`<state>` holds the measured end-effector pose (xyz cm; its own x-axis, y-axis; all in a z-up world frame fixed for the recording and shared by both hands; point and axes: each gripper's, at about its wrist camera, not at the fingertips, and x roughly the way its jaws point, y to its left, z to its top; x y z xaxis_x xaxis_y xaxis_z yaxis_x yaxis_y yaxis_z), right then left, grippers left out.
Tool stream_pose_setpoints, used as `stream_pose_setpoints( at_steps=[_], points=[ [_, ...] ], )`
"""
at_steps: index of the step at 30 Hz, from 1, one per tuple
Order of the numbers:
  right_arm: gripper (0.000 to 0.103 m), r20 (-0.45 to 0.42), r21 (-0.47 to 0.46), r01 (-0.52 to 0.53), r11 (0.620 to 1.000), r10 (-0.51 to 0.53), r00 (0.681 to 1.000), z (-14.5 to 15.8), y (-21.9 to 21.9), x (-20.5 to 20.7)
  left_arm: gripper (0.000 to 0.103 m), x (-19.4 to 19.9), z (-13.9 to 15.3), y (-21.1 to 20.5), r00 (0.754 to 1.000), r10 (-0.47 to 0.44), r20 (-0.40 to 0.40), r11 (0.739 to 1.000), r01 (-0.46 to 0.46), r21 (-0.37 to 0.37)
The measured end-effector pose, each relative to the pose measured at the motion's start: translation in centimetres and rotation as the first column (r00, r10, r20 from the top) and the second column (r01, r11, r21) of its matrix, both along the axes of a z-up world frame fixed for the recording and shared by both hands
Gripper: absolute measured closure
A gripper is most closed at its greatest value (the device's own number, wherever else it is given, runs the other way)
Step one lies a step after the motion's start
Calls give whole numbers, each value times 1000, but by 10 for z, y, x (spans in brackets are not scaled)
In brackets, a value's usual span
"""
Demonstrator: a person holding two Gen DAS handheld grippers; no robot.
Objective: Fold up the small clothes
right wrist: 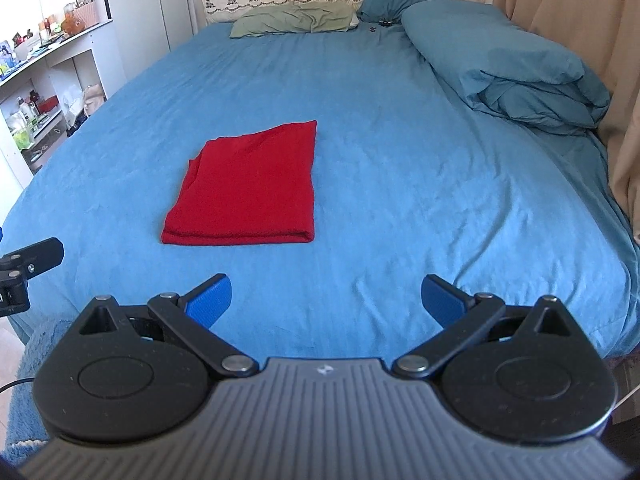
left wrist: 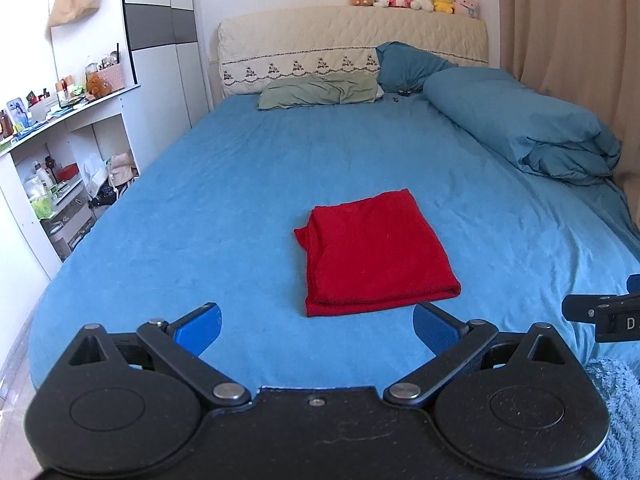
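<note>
We had the left gripper point(left wrist: 316, 330) spread wide, nothing between its blue pads point(left wrist: 200, 326), low in the frame over the bed point(left wrist: 200, 200). Right gripper point(right wrist: 326, 300) likewise spread, holding nothing. The red cloth point(left wrist: 376, 252) lay folded flat mid-frame on the blue sheet, just beyond the left pads and clear of both grippers; in the right view it sat centre-left point(right wrist: 248, 184). Shelves point(left wrist: 60, 168) at the left edge held bottles and clutter, too small to identify. Pillow point(left wrist: 320, 92) and duvet point(left wrist: 520, 128) sat at upper right.
</note>
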<state>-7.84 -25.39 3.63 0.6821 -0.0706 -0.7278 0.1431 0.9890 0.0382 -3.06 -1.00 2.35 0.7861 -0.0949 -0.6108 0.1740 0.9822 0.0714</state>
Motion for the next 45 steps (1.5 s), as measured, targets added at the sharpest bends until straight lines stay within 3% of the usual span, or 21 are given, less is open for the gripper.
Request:
stream_pose_setpoints(
  at_steps=[45],
  points=[
    [0,-7,5,-1,1000,1,1000,-3,3,2,0,1,7,5,1000,-11,23,1000,11,-26]
  ],
)
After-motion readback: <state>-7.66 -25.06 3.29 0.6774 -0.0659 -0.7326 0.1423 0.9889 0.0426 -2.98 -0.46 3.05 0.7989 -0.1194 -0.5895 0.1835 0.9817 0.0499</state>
